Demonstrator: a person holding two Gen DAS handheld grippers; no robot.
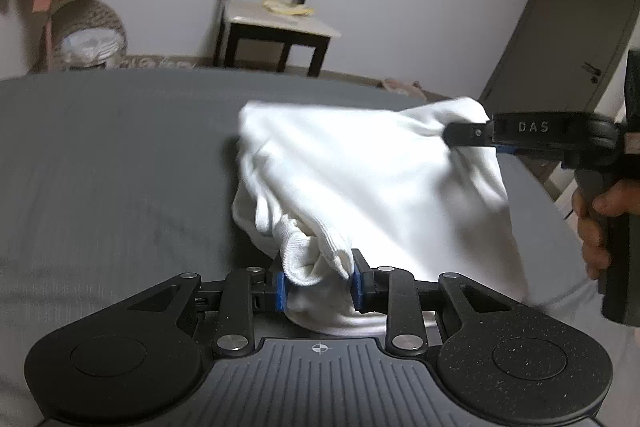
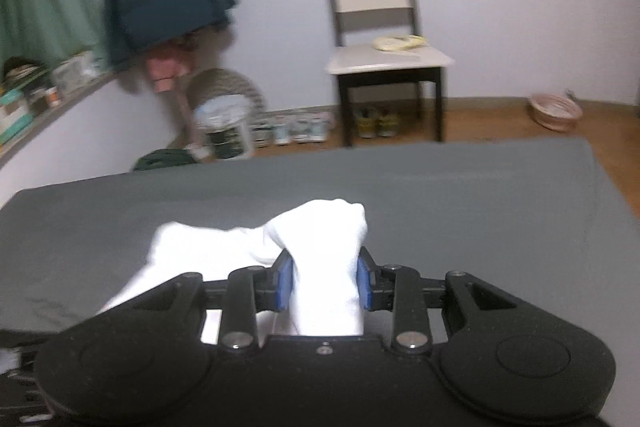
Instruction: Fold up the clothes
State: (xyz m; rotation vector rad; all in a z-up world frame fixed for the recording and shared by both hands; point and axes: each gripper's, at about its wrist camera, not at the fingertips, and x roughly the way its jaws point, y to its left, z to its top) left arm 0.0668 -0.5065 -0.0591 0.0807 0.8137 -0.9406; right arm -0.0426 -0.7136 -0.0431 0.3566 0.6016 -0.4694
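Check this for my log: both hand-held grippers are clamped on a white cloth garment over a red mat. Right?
Not quite: the flat mat is dark grey, not red, as the right wrist view shows. Both the left hand-held gripper and the right hand-held gripper are clamped on the white cloth garment.

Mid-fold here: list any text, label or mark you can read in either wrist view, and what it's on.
"DAS": raised letters on the side of the right claw, seen in the left wrist view where it grips the white garment.
Crosshair mark, no letters: on the left claw's grey body.
Boxes on the wall shelf and the tub on the floor: print too blurred to read.
Nothing else legible.
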